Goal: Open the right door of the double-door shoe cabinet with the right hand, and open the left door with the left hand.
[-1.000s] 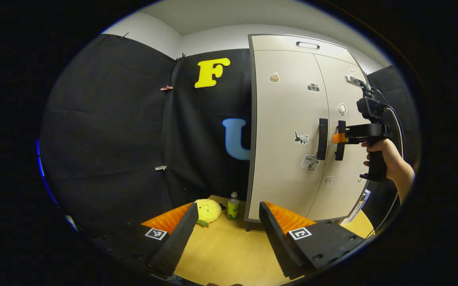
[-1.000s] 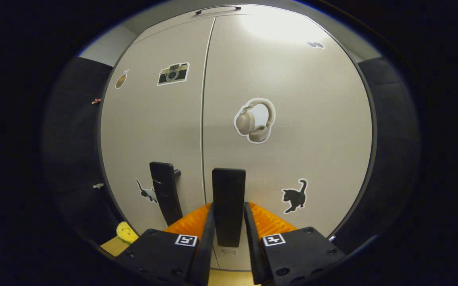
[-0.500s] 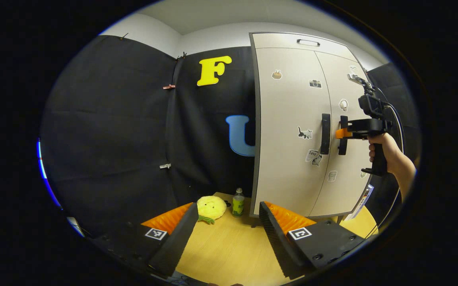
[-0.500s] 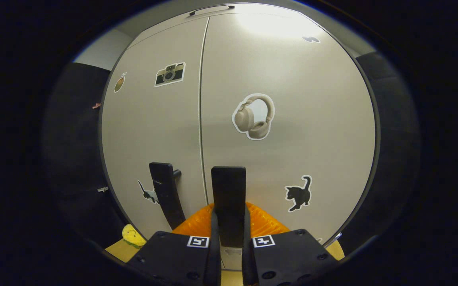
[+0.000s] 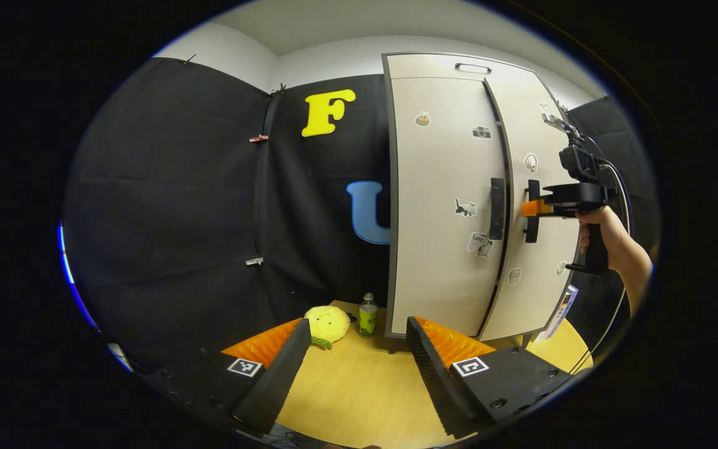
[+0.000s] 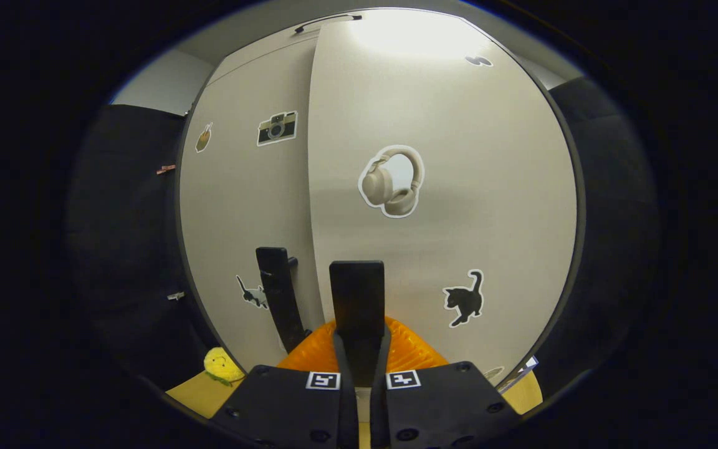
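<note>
Beige right door stands slightly ajar at frame centre, the right gripper clamped on its black handle. Lower in the left gripper view, the left gripper hangs spread apart above the wooden table, left door closed at centre right.

Right gripper fingers drawn together, from loosely flanking right door handle a second ago to clamped against both its sides now. Right door swung out from flush to ajar: dark gap opened along centre seam in left gripper view, its edge now overlapping left door in right gripper view. Right gripper and hand pulled slightly outward with handle. Left door handle shifted rightward in right gripper view.
</note>
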Motion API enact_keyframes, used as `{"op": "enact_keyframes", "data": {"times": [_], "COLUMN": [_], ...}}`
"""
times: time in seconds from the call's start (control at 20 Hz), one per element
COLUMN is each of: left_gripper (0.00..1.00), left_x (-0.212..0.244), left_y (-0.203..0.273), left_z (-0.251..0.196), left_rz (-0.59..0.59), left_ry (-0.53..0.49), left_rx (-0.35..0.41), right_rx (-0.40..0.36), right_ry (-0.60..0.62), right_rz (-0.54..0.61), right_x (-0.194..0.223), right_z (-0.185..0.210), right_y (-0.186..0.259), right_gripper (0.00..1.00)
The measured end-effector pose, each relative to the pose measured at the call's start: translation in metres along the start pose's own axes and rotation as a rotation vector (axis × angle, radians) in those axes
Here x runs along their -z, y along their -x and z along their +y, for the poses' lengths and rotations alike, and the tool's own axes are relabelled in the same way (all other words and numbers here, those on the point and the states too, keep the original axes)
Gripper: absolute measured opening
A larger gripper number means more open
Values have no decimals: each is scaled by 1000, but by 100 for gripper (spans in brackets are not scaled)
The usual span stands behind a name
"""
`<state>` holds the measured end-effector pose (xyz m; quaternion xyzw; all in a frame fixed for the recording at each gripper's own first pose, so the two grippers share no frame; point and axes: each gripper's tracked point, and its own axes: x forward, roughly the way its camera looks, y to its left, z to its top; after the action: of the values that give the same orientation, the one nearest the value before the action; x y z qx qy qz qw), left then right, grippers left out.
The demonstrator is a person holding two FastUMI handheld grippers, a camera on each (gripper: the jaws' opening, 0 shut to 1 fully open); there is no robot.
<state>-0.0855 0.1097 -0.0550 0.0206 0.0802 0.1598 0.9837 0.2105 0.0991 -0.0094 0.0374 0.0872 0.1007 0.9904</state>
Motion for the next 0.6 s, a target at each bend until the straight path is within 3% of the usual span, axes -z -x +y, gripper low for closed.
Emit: {"op": "enact_keyframes", "data": {"times": [0.2,0.6], "left_gripper": [95,95], "left_x": [2,-1], "left_y": [-2,-15], "left_z": [-19,-59], "left_rz": [11,5], "left_ry": [4,-32], "left_rx": [49,142], "right_rx": [-54,-57], "right_ry": [-5,8], "right_rz": [8,5], "right_x": [-4,-7], "right_z": [-1,-13], "right_y": [12,37], "right_gripper": [12,12]}}
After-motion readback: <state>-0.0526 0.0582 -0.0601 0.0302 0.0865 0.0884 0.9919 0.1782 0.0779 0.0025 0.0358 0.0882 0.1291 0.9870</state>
